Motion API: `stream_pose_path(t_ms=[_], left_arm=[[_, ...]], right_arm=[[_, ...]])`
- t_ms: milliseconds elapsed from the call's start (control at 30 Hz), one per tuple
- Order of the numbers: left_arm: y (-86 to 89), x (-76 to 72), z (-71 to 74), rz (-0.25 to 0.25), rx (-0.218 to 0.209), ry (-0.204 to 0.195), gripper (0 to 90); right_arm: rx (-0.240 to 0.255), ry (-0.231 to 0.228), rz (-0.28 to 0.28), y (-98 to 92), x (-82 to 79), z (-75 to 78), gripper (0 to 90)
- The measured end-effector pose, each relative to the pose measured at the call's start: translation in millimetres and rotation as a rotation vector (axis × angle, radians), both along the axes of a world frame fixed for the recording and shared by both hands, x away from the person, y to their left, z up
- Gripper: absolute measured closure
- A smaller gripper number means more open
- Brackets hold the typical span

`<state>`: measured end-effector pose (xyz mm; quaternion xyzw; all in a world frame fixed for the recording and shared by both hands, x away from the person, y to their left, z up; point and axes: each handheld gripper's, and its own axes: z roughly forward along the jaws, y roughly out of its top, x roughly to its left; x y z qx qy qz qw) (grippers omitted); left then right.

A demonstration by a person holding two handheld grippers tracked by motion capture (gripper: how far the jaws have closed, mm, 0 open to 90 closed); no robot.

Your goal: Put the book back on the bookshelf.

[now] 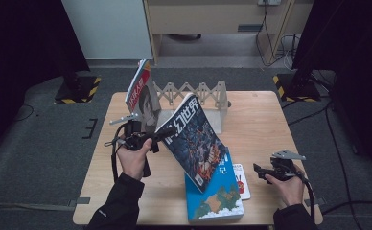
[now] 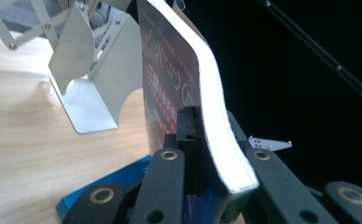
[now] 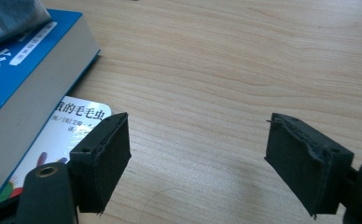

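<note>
Left gripper (image 1: pixel 151 139) jaws – clamped on glossy magazine (image 1: pixel 193 141) | right gripper (image 3: pixel 198 158) jaws – apart over woodgrain table (image 3: pixel 244 70)

My bench in a lab or recording studio — black curtains (image 1: pixel 16 43), hazard-striped stand bases (image 1: pixel 78 90), floor cables (image 1: pixel 337 143), grey carpet (image 1: pixel 45 143), lone wooden table (image 1: pixel 256 120).

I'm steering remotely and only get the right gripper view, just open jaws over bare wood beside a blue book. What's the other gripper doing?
Observer: The left gripper is shut on a dark magazine, held tilted above the table.
Operator: Is the grip secure?
Observer: In the left gripper view, both jaws pinch the magazine's edge.
Operator: Where could it go?
Observer: A wooden accordion rack stands behind it, with a red book leaning at its left end.
</note>
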<state>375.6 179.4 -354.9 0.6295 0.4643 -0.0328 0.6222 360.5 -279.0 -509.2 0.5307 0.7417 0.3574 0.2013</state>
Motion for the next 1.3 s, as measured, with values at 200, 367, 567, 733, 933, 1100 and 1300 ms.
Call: stream_pose_path(t_ms=[200, 367, 567, 733, 933, 1100, 1300], left_arm=[[6.4, 2.8, 19.6, 0.045, 0.042, -0.042, 81.6], [14.3, 4.3, 31.7, 0.074, 0.057, -0.071, 81.7], [24.7, 8.1, 44.3, 0.105, 0.058, -0.094, 81.7], [32.9, 11.8, 52.4, 0.139, 0.078, -0.106, 81.7], [42.3, 18.9, 64.3, 0.192, 0.115, -0.128, 81.7], [52.3, 22.1, 73.5, 0.227, 0.124, -0.141, 81.6], [62.5, 24.9, 85.1, 0.264, 0.160, -0.157, 81.7]], right_arm=[[-0.023, 0.016, -0.002, -5.1, 2.7, -4.5, 20.3], [-0.042, 0.037, -0.009, -9.0, 5.4, -11.0, 17.5], [-0.064, 0.054, -0.006, -12.3, 6.9, -15.3, 17.1], [-0.078, 0.076, -0.004, -13.4, 7.2, -18.8, 16.4], [-0.092, 0.083, -0.005, -13.1, 7.9, -21.3, 13.4], [-0.094, 0.080, -0.004, -12.9, 7.9, -22.4, 10.7], [-0.104, 0.070, 0.016, -11.2, 8.1, -25.2, 4.7]])
